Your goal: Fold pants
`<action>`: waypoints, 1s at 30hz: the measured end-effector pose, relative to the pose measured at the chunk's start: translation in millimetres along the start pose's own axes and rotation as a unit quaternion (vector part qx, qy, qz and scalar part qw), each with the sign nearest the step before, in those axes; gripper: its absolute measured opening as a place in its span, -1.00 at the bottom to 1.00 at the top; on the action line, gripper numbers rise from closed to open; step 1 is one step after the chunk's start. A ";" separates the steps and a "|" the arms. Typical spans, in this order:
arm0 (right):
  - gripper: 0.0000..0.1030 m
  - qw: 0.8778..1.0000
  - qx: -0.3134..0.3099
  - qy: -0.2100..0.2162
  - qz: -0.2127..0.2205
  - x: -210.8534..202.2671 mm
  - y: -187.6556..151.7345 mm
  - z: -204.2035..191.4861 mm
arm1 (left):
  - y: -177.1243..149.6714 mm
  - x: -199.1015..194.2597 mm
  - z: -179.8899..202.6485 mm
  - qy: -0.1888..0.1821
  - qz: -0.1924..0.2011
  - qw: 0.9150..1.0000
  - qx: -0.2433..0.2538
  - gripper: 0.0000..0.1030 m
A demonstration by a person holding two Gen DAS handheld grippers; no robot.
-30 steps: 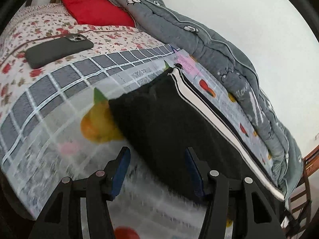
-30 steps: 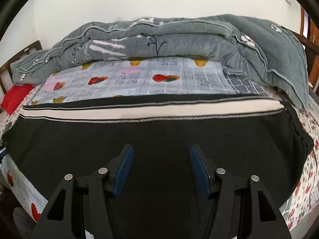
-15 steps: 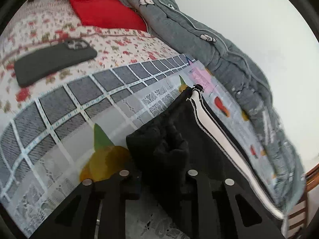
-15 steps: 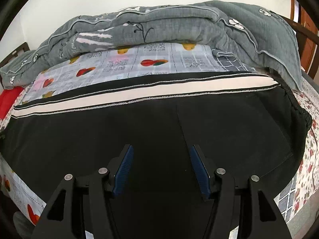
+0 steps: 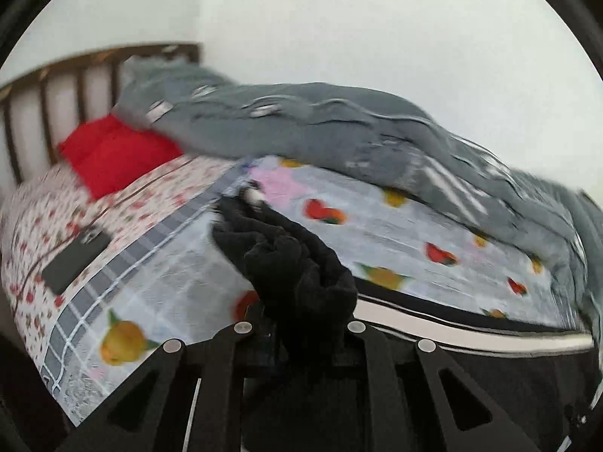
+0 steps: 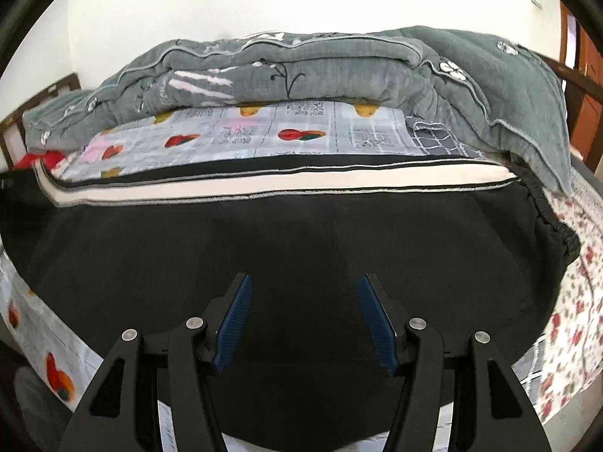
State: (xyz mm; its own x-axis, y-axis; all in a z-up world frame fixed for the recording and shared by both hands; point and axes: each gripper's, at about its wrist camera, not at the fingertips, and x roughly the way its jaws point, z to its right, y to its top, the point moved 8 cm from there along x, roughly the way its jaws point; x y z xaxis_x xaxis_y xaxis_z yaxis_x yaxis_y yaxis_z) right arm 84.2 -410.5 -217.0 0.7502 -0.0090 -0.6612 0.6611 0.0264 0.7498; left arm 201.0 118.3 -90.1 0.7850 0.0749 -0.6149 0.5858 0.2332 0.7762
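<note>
Black pants [image 6: 301, 233] with a white side stripe [image 6: 264, 186] lie flat across the fruit-print sheet [image 6: 301, 132]. In the left wrist view, one end of the pants [image 5: 301, 263] is bunched up and lifted off the bed. My left gripper [image 5: 301, 326] is closing tight on that bunch, with its pads hidden under the cloth. My right gripper [image 6: 303, 301] hovers open over the middle of the flat black cloth, nothing between its blue pads [image 6: 233, 320].
A grey quilt [image 6: 339, 67] is piled along the far side of the bed by the wall. A red pillow [image 5: 113, 150] lies near the wooden headboard [image 5: 56, 83]. A dark phone [image 5: 75, 260] rests on the floral sheet at the left.
My left gripper went from open to shut on the pants' end, then rose and swung with it, bunching the cloth. My right gripper drifted slightly over the pants and stayed open.
</note>
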 end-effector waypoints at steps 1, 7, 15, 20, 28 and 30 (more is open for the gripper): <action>0.14 1.000 0.001 -0.001 0.005 -3.2 -1.2 4.3 | -2.4 -4.2 18.3 -0.004 0.001 1.000 0.014 -0.70; 0.14 1.000 0.029 0.002 0.008 -14.9 -14.2 45.2 | -32.1 -24.9 126.1 -0.048 0.003 0.993 0.109 -0.70; 0.14 0.998 0.069 0.001 -0.008 -16.3 -38.2 91.5 | -137.6 -21.9 230.5 -0.143 -0.084 0.972 0.166 -0.70; 0.14 0.998 0.065 0.003 -0.015 -15.3 -46.8 95.8 | -189.0 -29.0 260.2 -0.168 -0.104 0.958 0.208 -0.71; 0.14 0.997 0.067 0.023 -0.015 -12.7 -41.8 73.6 | -191.9 -37.8 258.4 -0.196 -0.131 0.946 0.221 -0.10; 0.14 0.998 0.060 0.032 -0.011 -13.9 -36.9 60.6 | -183.4 -44.8 249.7 -0.205 -0.113 0.948 0.214 0.02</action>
State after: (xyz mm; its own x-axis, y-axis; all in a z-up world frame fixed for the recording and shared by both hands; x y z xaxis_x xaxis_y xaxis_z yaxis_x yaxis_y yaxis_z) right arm 50.0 -472.0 -234.0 0.7355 0.0549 -0.6753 0.6772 -0.0936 0.7299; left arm 108.8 -169.9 -170.2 0.5911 -0.3335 -0.7345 0.7074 -0.2233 0.6706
